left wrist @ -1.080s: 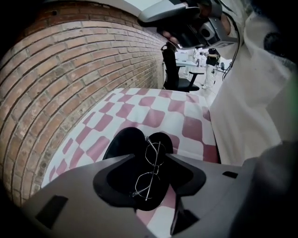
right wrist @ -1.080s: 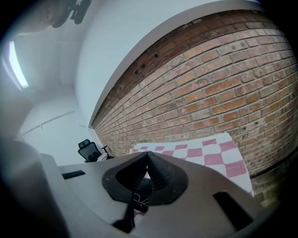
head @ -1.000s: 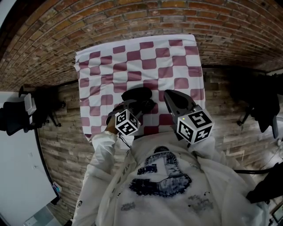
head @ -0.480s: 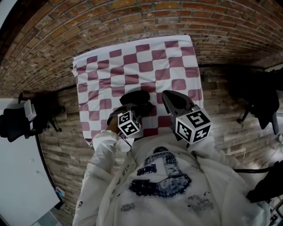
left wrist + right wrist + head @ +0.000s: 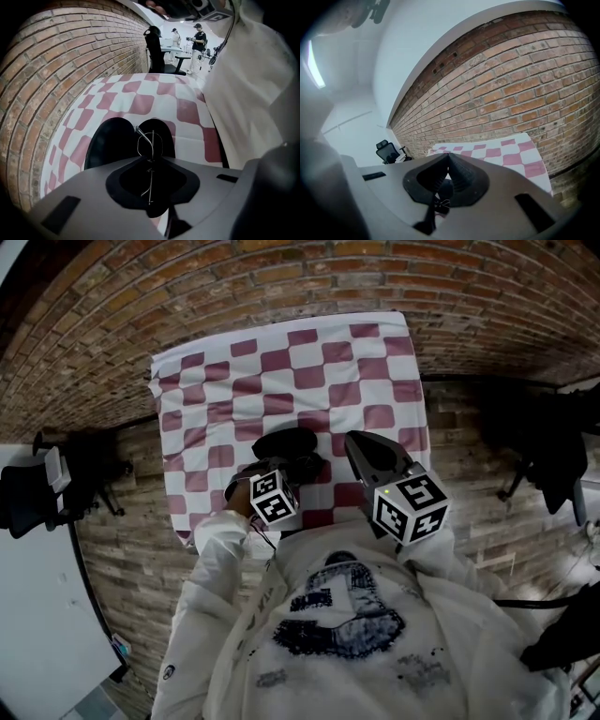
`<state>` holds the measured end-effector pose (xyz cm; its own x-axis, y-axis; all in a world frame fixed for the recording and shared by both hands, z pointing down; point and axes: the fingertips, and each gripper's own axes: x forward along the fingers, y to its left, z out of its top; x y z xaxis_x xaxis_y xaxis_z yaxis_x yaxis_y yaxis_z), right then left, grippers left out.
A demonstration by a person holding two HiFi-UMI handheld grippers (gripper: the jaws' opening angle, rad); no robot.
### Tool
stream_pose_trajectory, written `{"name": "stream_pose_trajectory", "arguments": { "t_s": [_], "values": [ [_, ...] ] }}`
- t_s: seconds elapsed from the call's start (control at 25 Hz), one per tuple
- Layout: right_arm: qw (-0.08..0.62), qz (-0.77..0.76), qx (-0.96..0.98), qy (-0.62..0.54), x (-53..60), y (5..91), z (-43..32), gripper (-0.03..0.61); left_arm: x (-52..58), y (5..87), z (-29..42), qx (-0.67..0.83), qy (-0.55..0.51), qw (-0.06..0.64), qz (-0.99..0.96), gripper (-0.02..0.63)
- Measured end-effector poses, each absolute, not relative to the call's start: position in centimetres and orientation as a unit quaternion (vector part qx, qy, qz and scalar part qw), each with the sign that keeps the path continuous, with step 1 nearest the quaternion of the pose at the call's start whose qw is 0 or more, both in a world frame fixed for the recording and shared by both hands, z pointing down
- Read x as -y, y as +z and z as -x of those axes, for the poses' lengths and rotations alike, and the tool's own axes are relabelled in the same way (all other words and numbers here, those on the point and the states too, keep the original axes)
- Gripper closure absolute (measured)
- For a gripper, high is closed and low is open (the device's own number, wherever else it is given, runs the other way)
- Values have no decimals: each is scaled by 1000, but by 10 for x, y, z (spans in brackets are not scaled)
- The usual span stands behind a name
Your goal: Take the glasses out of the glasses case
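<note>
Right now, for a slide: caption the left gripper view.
Left gripper: fingers, just closing, pinch the glasses over the open case.

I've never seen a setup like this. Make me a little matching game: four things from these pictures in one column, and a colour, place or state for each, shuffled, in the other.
1. glasses case
2. glasses
3. tablecloth
4. right gripper

A. red and white checks
B. jaws together, nothing held
C. black, lying open on the tablecloth
D. thin wire, between the jaws of the left gripper

Pairs: 1-C, 2-D, 3-A, 4-B. The left gripper's jaws have just been closing on the glasses.
</note>
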<state>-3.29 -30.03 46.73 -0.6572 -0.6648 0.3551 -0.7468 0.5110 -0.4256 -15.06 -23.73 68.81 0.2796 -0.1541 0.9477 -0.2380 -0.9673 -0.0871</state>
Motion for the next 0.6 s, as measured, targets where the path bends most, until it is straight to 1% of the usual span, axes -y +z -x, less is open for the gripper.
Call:
{"name": "stream_pose_trajectory", "arguments": {
  "t_s": [0.6],
  "values": [
    [70,-413,864,280,293,467,27,565,233,695,147,124,598,19,-791,595]
  ]
}}
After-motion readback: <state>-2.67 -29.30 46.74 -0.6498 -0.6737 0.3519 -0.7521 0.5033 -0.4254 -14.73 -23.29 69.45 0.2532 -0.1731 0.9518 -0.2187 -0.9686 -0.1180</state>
